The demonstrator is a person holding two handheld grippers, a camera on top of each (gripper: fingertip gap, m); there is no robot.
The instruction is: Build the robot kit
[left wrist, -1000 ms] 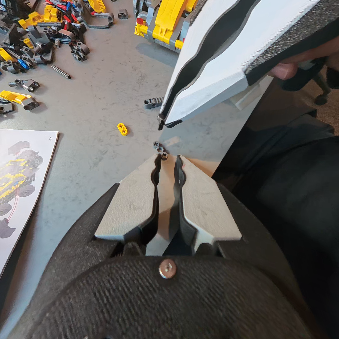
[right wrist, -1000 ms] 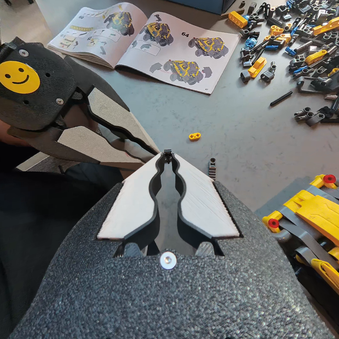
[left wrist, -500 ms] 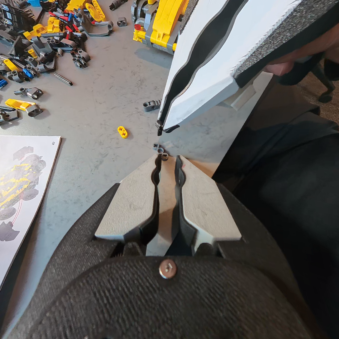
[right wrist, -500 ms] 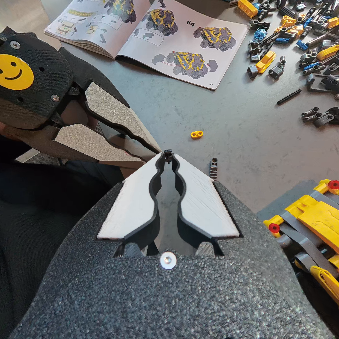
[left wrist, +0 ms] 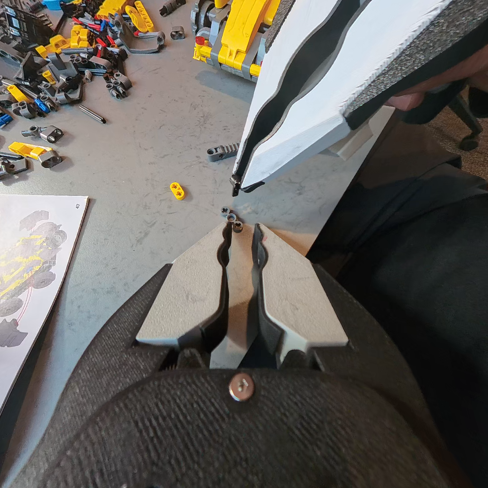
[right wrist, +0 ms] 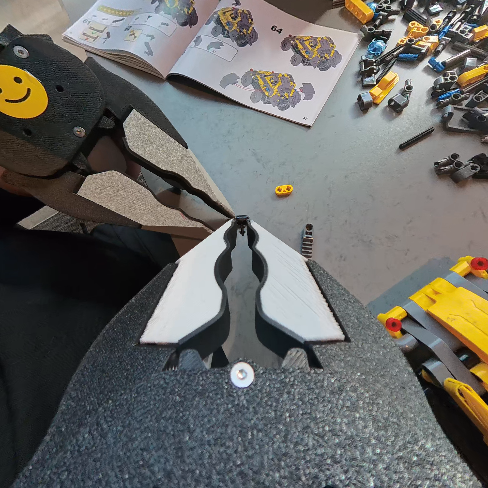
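My right gripper (right wrist: 241, 221) is shut on a small black pin (right wrist: 241, 224) at its tips. In the left wrist view it (left wrist: 239, 183) comes in from the upper right with the pin (left wrist: 234, 186) pointing down. A small grey three-hole piece (left wrist: 231, 218) lies just below the pin, near the table edge. My left gripper (left wrist: 241, 225) has its jaws a narrow gap apart. The piece's near end sits at the tips, against the left finger (left wrist: 206, 277), with a gap on its right side. In the right wrist view my left gripper (right wrist: 224, 221) meets the pin tip and the grey piece is hidden.
On the grey table (left wrist: 148, 148) lie a yellow two-hole piece (left wrist: 177, 189), a grey toothed piece (left wrist: 221, 151), a black axle (left wrist: 92, 114), an open booklet (right wrist: 250, 52), a pile of loose parts (right wrist: 422, 52) and a yellow-grey model (right wrist: 435, 317). A person's dark clothing fills the side off the table edge. My two grippers' fingertips are within a few centimetres of each other.
My right gripper with the black pin has come a little closer to the grey three-hole piece. My left gripper has hardly moved and its jaws stand the same.
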